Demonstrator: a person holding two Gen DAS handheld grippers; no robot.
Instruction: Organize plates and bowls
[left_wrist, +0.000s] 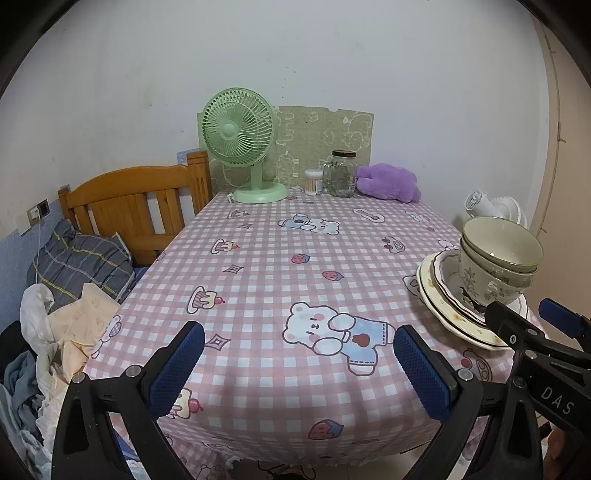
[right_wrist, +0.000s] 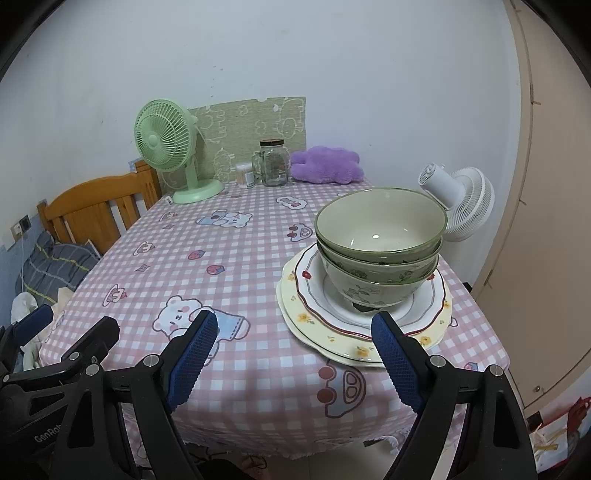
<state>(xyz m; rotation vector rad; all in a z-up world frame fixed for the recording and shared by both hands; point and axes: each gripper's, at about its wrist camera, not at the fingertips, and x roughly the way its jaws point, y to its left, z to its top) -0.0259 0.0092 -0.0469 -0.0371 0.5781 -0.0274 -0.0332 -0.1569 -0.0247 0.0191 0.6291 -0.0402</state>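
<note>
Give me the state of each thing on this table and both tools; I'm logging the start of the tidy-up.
left tool: open, empty, short of the table edge.
right tool: open, empty, short of the plates.
bowls: nested, upright, on the plates.
plates: stacked, flat on the tablecloth.
glass jar: upright, lid on.
green fan: upright; running or not, cannot tell.
purple plush: lying by the wall.

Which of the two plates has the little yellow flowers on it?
The bottom plate, cream with yellow flowers round its rim. The white plate stacked on it has a dark red wavy edge instead, and carries the bowls.
</note>
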